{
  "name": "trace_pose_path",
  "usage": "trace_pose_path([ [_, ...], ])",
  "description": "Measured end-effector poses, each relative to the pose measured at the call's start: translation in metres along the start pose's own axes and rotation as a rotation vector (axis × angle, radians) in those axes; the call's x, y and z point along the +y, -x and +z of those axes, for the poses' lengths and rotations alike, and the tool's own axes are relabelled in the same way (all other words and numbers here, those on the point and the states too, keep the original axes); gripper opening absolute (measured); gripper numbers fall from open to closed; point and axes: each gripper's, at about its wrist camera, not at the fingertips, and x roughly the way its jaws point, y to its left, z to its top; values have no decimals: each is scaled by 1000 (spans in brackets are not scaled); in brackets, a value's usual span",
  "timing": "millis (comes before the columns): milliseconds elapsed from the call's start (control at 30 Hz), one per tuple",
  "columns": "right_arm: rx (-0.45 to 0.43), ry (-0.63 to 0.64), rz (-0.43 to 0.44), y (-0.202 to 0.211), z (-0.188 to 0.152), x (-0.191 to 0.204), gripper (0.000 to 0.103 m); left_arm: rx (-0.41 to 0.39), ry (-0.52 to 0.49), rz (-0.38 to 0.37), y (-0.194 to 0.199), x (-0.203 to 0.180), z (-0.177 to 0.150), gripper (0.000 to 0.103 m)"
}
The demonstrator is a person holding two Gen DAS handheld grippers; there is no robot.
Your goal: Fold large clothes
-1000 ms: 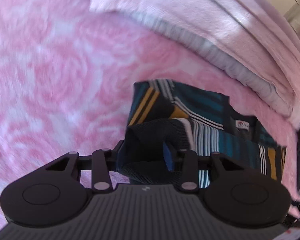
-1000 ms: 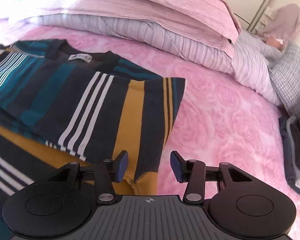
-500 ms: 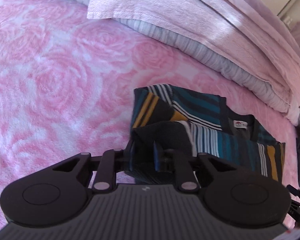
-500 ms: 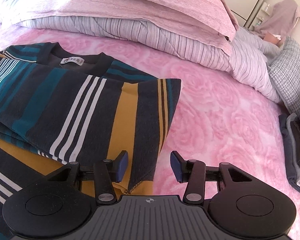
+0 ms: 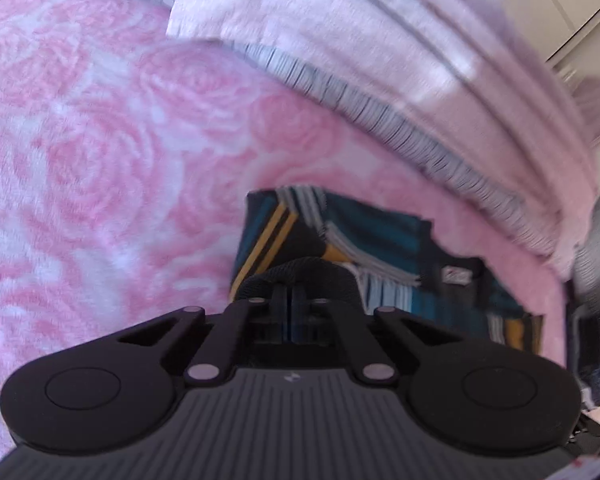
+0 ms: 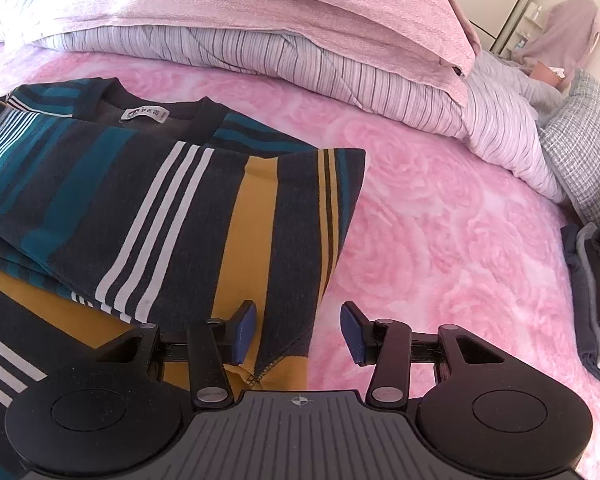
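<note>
Pink blanket [image 6: 440, 240]; neck label [image 6: 145, 114] sharp only in R view.

The sweater [image 6: 172, 200] lies on the blanket [image 6: 440, 240], bedding pile [image 6: 300, 40] behind it.

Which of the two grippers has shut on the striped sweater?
The left gripper: it pinches the striped sweater at its dark cuff, while the right gripper hangs open.
</note>
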Motion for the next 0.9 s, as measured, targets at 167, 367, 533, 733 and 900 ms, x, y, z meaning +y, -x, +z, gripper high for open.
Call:
trace_pose_path([
  [167,4,-5,-6,-3,1,-5,43,-42,93,26,25,30,15,0],
  [367,-15,-8,-5,6,2,-6,43,35,116,5,34,41,6,1],
  [533,-71,126,48,26,-5,8,43,93,157,-39,34,29,-20,26],
  [733,-72,446,35,25,-29,38,42,76,244,-20,40,33,-35,29],
  [900,-65,567,56,24,-37,50,42,82,273,0,39,32,-36,32],
])
